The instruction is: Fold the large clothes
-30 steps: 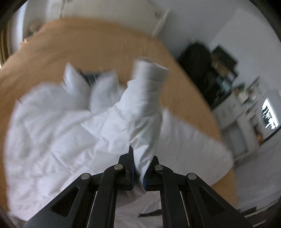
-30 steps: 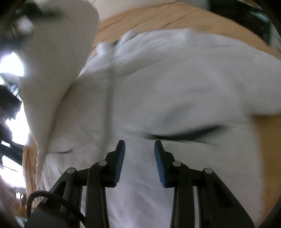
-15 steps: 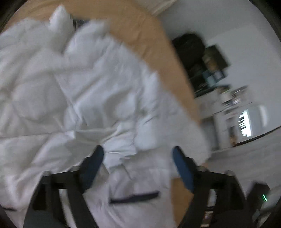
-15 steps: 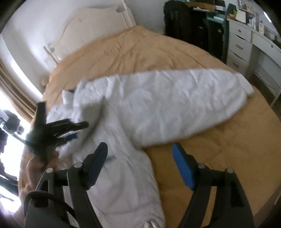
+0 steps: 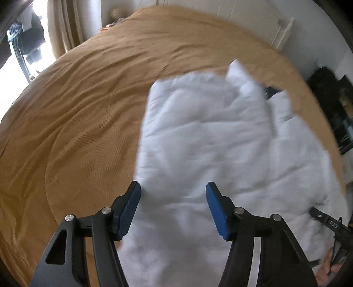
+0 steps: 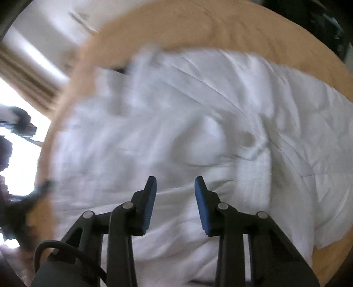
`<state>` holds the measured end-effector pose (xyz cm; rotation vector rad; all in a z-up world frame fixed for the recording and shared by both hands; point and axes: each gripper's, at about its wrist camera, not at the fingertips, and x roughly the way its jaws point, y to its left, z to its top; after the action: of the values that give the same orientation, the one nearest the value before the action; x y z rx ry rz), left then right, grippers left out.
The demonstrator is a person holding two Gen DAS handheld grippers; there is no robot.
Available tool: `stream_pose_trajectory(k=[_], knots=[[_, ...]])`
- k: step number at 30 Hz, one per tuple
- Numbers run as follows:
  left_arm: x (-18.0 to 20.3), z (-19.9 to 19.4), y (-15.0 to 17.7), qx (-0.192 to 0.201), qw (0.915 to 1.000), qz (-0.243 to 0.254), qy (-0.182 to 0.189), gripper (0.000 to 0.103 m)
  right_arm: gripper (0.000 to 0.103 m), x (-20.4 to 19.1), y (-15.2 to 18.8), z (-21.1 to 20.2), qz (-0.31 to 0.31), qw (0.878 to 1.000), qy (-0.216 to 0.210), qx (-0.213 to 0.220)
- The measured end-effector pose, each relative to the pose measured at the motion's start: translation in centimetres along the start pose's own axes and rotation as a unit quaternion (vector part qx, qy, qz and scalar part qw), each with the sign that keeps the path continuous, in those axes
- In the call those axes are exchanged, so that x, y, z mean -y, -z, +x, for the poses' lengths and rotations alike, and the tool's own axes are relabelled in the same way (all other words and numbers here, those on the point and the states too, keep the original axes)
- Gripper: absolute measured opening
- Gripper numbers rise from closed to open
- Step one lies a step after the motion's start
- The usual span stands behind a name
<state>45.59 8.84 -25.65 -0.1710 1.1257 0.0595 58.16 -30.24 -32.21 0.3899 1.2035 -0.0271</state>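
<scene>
A large white quilted jacket lies spread on the tan bedspread, collar end far from me. My left gripper is open and empty, hovering over the jacket's near left edge. In the right wrist view the jacket fills most of the frame, with a sleeve folded across its body. My right gripper is open and empty, close above the jacket's lower part. Both views are motion-blurred.
The bed's white headboard stands at the far end. Curtains and a bright window are at the left. Dark furniture stands beyond the bed's right side. The right gripper's tip shows at the right edge.
My left gripper let go of the white sleeve, opened and swung to the jacket's left edge. My right gripper swung down close over the jacket and narrowed its opening.
</scene>
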Motion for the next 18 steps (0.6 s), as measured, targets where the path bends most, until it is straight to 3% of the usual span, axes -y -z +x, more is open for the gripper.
stream_pose_trajectory(k=[1,2,5,7,8,10,12,14,16,18], knots=[[-0.3,1.1,0.4,-0.006,1.0000,-0.002,-0.006,0.061,0.015,1.3,0.2,1.8,0.002,0.999,0.040,-0.013],[-0.8,2.6,0.5,-0.017,0.9997,-0.012,-0.009,0.065,0.000,2.5,0.5,2.6,0.007,0.999,0.040,-0.021],[-1.4,4.9,1.3,-0.022,0.9994,-0.027,-0.007,0.070,0.000,5.2,0.8,2.9,0.035,0.999,-0.016,-0.019],[-0.9,4.0,1.0,-0.007,0.9995,-0.021,-0.023,0.062,0.000,5.9,1.1,2.9,0.046,0.998,-0.036,-0.020],[-0.4,3.1,0.7,0.002,0.9996,-0.020,-0.020,0.050,0.000,5.7,1.2,3.0,0.046,0.998,-0.034,-0.019],[1.2,1.6,-0.9,0.019,0.9998,0.000,-0.007,0.054,0.000,5.2,1.3,3.3,0.038,0.999,-0.021,-0.018],[2.2,2.4,-2.5,0.011,0.9999,0.009,0.000,0.067,0.000,4.8,1.5,3.7,0.035,0.999,-0.010,-0.015],[2.8,4.4,-4.6,-0.004,0.9995,0.009,-0.031,0.067,0.000,4.5,1.7,3.9,0.036,0.999,-0.007,-0.010],[2.2,5.0,-5.8,-0.019,0.9989,-0.030,-0.032,0.066,0.000,4.5,2.1,3.7,0.039,0.999,-0.012,-0.007],[0.8,3.1,-6.6,0.016,0.9971,-0.073,-0.011,0.064,0.000,5.0,1.8,3.7,0.038,0.999,-0.012,-0.007]])
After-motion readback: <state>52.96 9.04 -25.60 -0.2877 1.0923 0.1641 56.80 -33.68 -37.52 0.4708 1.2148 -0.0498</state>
